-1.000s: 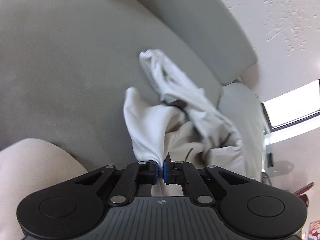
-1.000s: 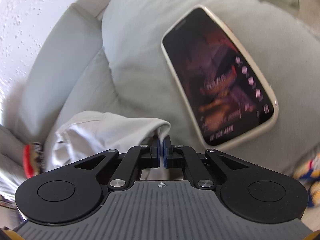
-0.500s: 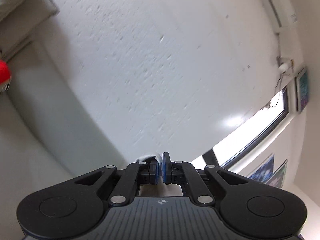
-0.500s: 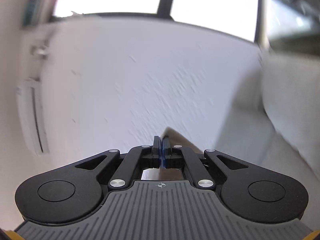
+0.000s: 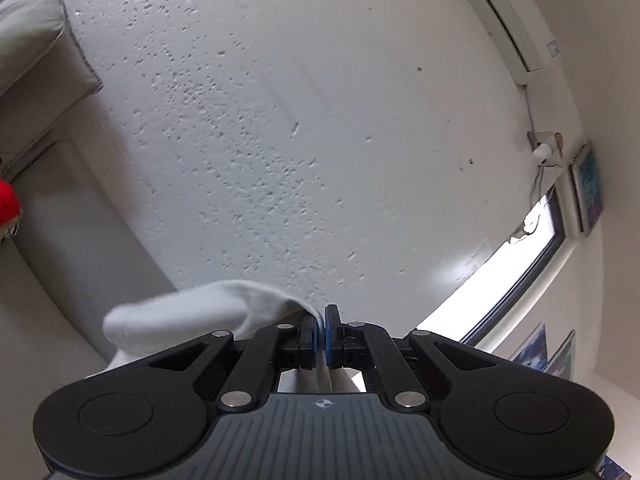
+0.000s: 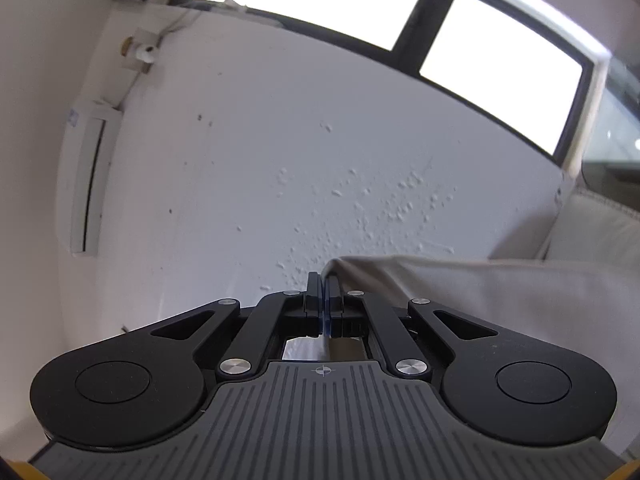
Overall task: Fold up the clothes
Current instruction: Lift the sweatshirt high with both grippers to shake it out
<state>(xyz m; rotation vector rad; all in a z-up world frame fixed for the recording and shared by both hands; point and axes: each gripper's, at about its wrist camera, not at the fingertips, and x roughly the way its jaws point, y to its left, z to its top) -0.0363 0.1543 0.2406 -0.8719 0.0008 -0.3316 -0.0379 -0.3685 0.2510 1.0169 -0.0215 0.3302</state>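
Note:
A pale off-white garment [image 5: 188,316] hangs from my left gripper [image 5: 321,322], which is shut on its edge; the cloth bulges to the left of the fingers and drops out of sight behind the gripper body. In the right wrist view the same garment [image 6: 480,292] stretches off to the right from my right gripper [image 6: 323,300], which is shut on another edge of it. Both grippers are raised and point at the white textured wall. Most of the garment is hidden below the gripper bodies.
A grey sofa back cushion [image 5: 32,40] shows at the upper left, a red object [image 5: 8,204] at the left edge. The textured wall [image 5: 300,140] fills both views, with a window [image 6: 360,12], an air conditioner [image 6: 88,180] and another sofa cushion [image 6: 600,232] at the right.
Both grippers have lifted from the sofa seat with the garment held, swinging up to face the wall. Since half a second ago more cloth shows beside each gripper.

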